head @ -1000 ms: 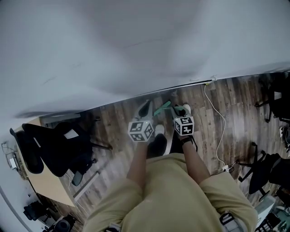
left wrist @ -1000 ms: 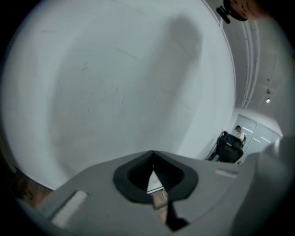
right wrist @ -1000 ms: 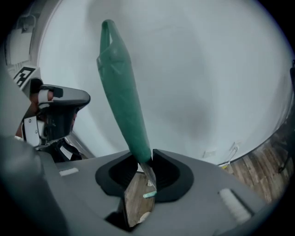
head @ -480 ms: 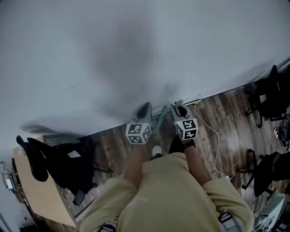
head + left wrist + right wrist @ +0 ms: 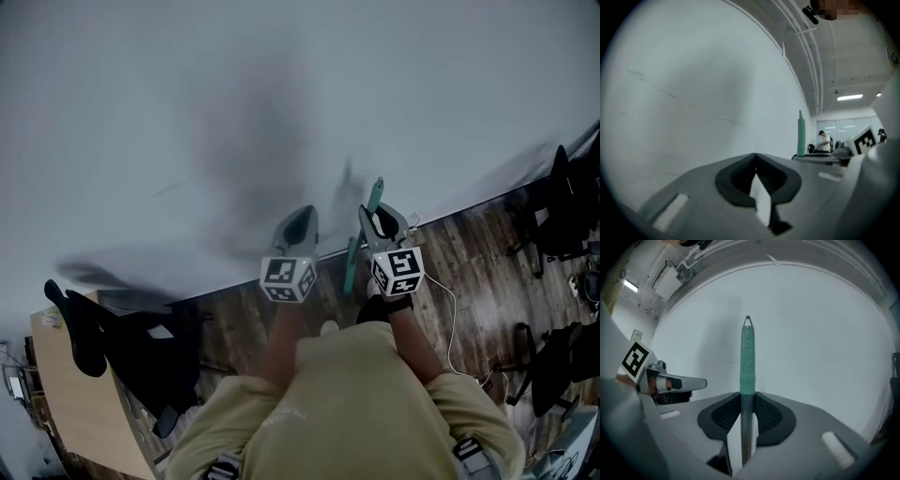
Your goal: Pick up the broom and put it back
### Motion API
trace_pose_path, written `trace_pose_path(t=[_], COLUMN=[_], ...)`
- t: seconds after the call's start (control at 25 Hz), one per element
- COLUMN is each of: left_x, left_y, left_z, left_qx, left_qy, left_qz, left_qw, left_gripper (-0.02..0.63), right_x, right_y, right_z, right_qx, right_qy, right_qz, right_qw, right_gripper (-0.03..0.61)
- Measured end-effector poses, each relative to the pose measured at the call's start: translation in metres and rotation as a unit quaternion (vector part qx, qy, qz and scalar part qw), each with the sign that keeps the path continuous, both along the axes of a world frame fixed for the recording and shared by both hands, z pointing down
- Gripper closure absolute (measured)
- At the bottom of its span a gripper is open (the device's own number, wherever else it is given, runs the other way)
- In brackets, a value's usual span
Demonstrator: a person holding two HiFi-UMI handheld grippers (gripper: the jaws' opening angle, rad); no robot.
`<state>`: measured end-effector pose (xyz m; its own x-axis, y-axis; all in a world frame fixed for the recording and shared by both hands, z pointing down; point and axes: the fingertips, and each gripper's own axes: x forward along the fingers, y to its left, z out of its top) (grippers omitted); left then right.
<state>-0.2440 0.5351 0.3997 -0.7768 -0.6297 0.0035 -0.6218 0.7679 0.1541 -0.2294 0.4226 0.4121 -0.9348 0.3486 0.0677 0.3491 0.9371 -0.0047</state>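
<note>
Count, this frame. Grippers: two, my left gripper (image 5: 300,217) and my right gripper (image 5: 382,221). Broom (image 5: 747,357): one, in my right gripper. Black chairs: three; left chair (image 5: 122,342) out past my left gripper, far chair (image 5: 562,214) and near chair (image 5: 548,361) off my right gripper's side. Desk (image 5: 80,403): one.

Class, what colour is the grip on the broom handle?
The broom grip is teal green; right gripper view.

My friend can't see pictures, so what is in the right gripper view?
The right gripper has its jaws shut on the grey shaft of a broom handle, which stands upright with its green grip above them. Behind it is a plain pale wall, and the left gripper shows at the left.
</note>
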Motion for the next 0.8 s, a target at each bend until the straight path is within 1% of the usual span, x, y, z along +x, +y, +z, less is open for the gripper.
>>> trace_pose_path(t=[0.2, 0.36, 0.52, 0.64, 0.72, 0.8], left_x=[0.005, 0.012, 0.021, 0.033, 0.043, 0.051], left_y=[0.005, 0.008, 0.010, 0.002, -0.010, -0.023], left_z=[-0.029, -0.039, -0.045, -0.047, -0.050, -0.051], left_qx=[-0.003, -0.010, -0.015, -0.035, -0.031, -0.024], left_qy=[-0.030, -0.033, -0.035, -0.052, -0.067, -0.068], left_qz=[-0.008, -0.015, -0.012, 0.013, 0.045, 0.067], left_qw=[0.9995, 0.9993, 0.9992, 0.9979, 0.9963, 0.9951], left_gripper=[0.612, 0.612, 0.614, 0.614, 0.612, 0.612], right_x=[0.012, 0.022, 0.030, 0.037, 0.042, 0.050], right_y=[-0.001, -0.001, -0.002, -0.006, -0.007, -0.011], right_z=[-0.041, -0.057, -0.061, -0.058, -0.055, -0.052], right_qx=[-0.007, -0.012, -0.017, -0.019, -0.019, -0.019], right_qy=[-0.042, -0.057, -0.058, -0.051, -0.042, -0.036], right_qz=[0.016, 0.021, 0.025, 0.030, 0.033, 0.036], right_qw=[0.999, 0.998, 0.998, 0.998, 0.998, 0.999], right_gripper=[0.486, 0.486, 0.486, 0.486, 0.486, 0.486])
